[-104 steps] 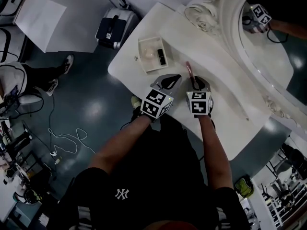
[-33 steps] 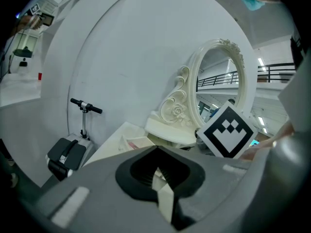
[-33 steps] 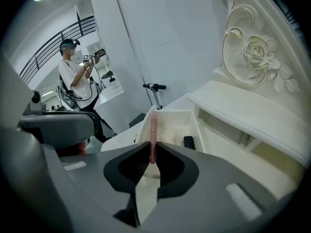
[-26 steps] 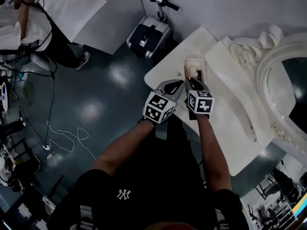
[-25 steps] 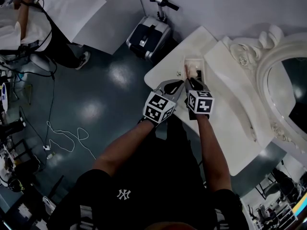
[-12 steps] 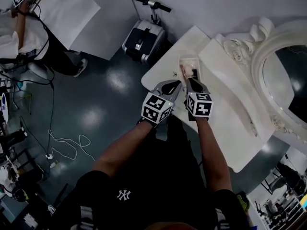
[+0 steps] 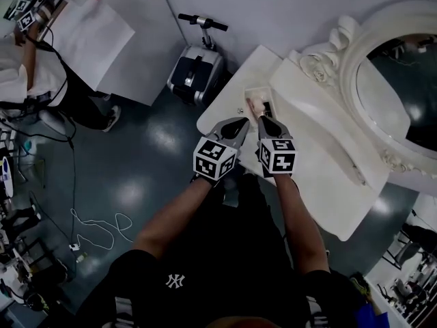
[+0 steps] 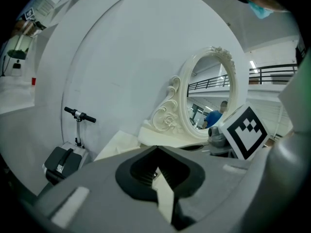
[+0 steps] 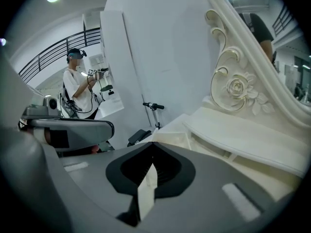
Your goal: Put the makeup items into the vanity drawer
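While the small open white drawer (image 7: 254, 93) is sitting at the far left corner of the white vanity table (image 7: 328, 176), it is already holding a pale pinkish item (image 7: 257, 105) and a slim dark item (image 7: 268, 106). No makeup is showing loose on the table, so the loading is looking done and, I judge, only shutting the drawer is remaining. Just near of it, the right claw (image 7: 262, 119) is hanging clenched and empty, its jaws having just been closing, with the left claw (image 7: 240, 122) beside it, also clenched on nothing. Only the head view is showing the drawer's contents; the left gripper view alone is showing bright reflections in the ornate white oval mirror (image 8: 183, 96).
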`<state>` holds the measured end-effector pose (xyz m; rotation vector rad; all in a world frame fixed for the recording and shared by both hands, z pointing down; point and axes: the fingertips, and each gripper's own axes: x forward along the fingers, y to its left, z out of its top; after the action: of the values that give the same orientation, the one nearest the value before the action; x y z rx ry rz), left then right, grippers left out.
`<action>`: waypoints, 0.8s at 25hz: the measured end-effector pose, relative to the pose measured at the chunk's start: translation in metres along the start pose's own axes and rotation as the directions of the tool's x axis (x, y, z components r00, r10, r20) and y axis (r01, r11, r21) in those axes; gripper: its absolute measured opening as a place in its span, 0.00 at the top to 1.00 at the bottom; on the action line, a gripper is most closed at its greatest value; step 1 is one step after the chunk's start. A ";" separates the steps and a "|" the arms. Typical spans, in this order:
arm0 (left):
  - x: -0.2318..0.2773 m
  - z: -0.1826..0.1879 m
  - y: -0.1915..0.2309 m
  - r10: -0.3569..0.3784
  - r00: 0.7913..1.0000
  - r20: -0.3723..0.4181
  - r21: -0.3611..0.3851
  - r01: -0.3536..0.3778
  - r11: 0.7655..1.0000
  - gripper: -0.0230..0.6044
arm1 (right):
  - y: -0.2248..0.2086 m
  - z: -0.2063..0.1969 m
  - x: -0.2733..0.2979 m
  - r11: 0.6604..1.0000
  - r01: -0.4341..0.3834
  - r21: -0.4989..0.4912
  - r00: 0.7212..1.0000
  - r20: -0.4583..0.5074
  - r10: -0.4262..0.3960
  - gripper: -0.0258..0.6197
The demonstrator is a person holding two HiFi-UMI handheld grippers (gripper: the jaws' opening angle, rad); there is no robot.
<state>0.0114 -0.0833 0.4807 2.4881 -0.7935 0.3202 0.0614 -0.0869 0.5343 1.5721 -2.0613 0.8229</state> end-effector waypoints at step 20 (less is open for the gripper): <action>-0.067 0.081 -0.025 -0.054 0.988 0.142 0.096 0.041 0.995 0.96 | 0.063 0.093 -0.077 0.996 0.005 -0.088 0.969 0.245 0.017 0.92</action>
<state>-0.0219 -0.0774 0.3782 2.6365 -0.7909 0.1643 0.0240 -0.0832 0.4037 1.6916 -2.2398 0.5525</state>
